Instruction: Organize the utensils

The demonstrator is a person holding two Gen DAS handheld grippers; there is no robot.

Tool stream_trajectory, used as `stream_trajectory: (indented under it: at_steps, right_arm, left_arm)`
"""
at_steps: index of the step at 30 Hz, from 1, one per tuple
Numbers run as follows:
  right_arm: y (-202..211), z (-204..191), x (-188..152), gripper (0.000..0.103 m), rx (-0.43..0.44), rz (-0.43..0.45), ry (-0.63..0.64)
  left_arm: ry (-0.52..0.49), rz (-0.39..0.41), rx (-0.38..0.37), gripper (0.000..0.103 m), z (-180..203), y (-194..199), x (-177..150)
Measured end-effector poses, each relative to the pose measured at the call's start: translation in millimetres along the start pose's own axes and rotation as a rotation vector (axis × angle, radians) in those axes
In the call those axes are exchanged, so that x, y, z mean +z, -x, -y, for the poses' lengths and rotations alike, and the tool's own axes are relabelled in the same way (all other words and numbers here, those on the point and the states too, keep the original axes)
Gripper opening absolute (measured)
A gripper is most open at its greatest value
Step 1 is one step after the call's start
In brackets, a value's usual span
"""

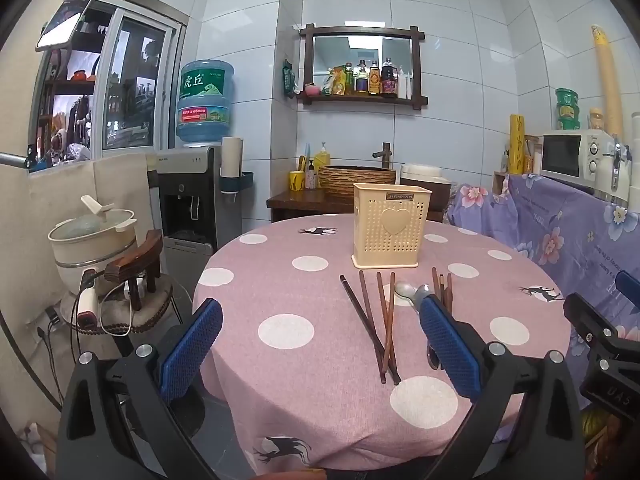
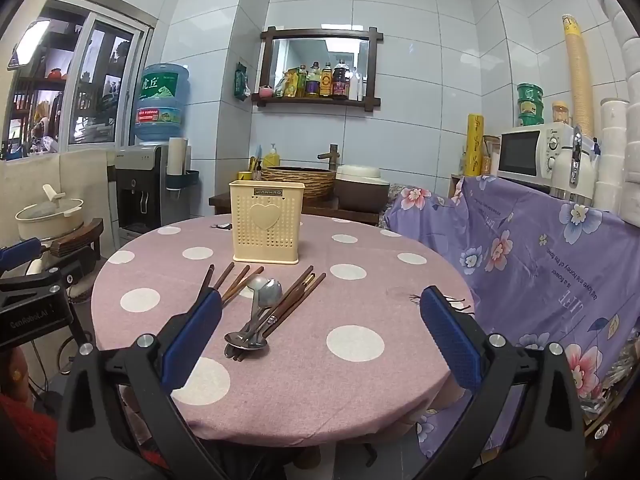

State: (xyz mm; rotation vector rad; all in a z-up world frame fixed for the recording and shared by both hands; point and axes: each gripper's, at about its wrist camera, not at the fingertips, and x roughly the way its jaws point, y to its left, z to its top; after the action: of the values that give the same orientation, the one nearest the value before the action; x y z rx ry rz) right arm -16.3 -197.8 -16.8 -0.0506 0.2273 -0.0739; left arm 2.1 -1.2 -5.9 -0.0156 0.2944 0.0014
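1. Desk (image 2: 360,392): round, under a pink dotted cloth. The cloth is loose fabric, so if you drag a tip across it you will likely ruck it and shift everything lying on it.

2. Holder (image 2: 266,221): the cream perforated utensil box stands upright at 12 o'clock on the desk, beyond all the utensils. It looks light and tall. A chopstick that strikes its rim at a slant instead of dropping in could tip it or push it away.

3. Tongs: your left tongs (image 1: 320,344) and right tongs (image 2: 320,340) both stand fully spread, holding nothing, hovering at the 6 o'clock edge and tilted slightly down. They sit close side by side, and the left unit shows at 9 o'clock in the right view, so two reaches to the centre could collide.

4. Left chopsticks (image 1: 378,328): four dark sticks fanned and crossing at their near ends. Closing on the crossing may scissor one out.

5. Spoons (image 2: 256,316): two metal spoons lie over the right chopsticks (image 2: 294,298), bowls opposed. Smooth, thin metal flat on cloth is likely to slip from the pads. Lifting the sticks first would likely flip the spoons.
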Motion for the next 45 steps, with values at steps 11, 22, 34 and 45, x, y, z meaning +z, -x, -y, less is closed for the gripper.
stream_trajectory:
  at_steps: [11,22,34,45]
  right_arm:
    - [0.0,-1.4,1.3,0.098,0.000,0.000,0.000]
    - [1.8,-1.1,3.1,0.098,0.001,-0.002,0.000]
    - [1.9,-1.7,3.0,0.098,0.002,-0.003,0.000]
    - [1.3,-2.0,2.2,0.098,0.003,-0.006,-0.002]
  left_arm:
    - [0.000,-0.002,-0.003,0.098,-2.7,0.9,1.6]
    - [-0.001,-0.006,-0.005,0.098,-2.5,0.0,1.0]
    - [0.001,-0.009,-0.005,0.098,-3.4,-1.0,-0.4]
    - [-0.001,-0.010,-0.006,0.098,-4.3,-1.0,-2.2]
